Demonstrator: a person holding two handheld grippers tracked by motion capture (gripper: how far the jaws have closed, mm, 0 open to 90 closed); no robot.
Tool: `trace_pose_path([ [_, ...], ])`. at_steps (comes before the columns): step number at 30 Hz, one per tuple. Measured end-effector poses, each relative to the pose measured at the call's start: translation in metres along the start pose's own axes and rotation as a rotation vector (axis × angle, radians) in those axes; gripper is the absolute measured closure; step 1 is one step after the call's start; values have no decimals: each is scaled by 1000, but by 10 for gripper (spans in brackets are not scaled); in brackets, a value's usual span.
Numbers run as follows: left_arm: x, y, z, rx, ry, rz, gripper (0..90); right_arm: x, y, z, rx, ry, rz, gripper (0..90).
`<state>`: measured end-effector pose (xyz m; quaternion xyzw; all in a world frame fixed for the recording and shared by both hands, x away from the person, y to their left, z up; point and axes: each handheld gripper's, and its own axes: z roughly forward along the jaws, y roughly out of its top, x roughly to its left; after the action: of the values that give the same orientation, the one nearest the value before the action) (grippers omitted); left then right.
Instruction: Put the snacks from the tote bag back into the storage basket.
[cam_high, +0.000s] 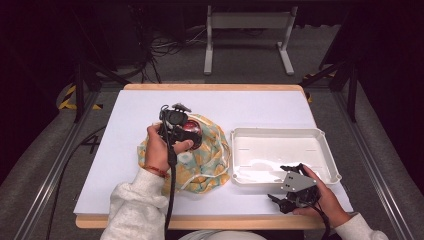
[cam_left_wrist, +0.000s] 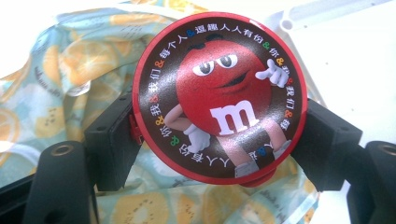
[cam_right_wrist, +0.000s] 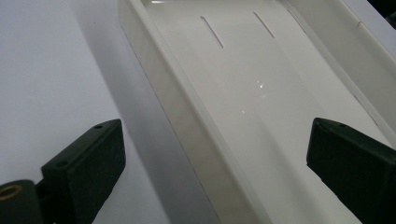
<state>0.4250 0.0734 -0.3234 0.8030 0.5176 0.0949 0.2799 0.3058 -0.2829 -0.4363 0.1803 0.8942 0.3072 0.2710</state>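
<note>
1. The left gripper (cam_left_wrist: 219, 140) pinches a round red tin (cam_left_wrist: 219, 95) by its rim, mid-frame above the bag (cam_high: 202, 155); it could pivot or slip.
2. The right gripper (cam_right_wrist: 215, 168), fingers spread and empty, hovers low right over the tray (cam_right_wrist: 187, 107) edge and could knock it.

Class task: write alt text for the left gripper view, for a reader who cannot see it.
A round red-rimmed candy tin with a red cartoon character is clamped between the left hand-held gripper's black jaws, above a lemon-print cloth bag.
</note>
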Motion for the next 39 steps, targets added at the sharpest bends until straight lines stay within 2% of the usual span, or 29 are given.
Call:
trace_pose_path([
  [5,-8,4,3,4,-4,20,247,-1,0,0,0,1,-1,52],
  [8,-12,6,4,9,-6,45,246,0,0,0,2,0,2,52],
  [20,-26,13,10,12,-19,53,246,-1,-1,0,5,2,2,51],
  [39,-57,28,28,41,-47,121,247,-1,-1,0,4,1,4,51],
])
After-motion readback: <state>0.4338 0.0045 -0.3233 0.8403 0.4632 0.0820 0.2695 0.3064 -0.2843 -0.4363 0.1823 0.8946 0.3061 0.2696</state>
